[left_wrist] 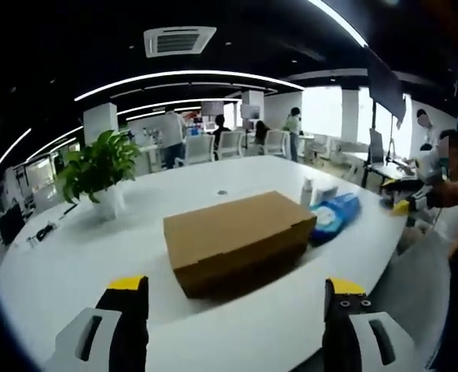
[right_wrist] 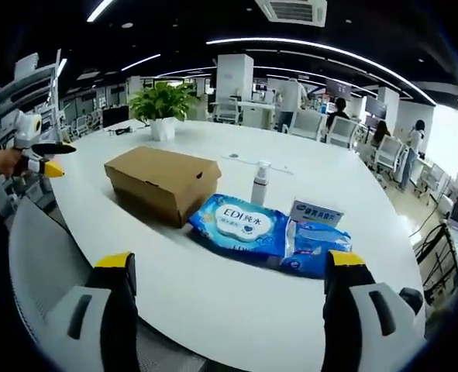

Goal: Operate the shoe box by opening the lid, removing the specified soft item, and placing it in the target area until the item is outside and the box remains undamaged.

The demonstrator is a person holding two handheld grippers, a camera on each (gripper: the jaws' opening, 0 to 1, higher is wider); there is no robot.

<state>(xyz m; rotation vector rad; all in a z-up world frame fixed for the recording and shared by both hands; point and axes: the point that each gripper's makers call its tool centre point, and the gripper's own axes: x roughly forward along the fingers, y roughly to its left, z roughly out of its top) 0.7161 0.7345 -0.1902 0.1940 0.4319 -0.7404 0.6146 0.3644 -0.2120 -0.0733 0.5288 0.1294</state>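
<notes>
Cardboard shoe box (left_wrist: 239,239) lid down, contents hidden; both tongs (left_wrist: 236,291) (right_wrist: 232,267) released

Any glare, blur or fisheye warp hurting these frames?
Left gripper view: windows blow out at upper right, ceiling light strips bow into arcs, the cardboard box stays sharp with a soft shadow beneath. Right gripper view: even lighting, blue wipes pack print legible, table edge curves strongly.
</notes>
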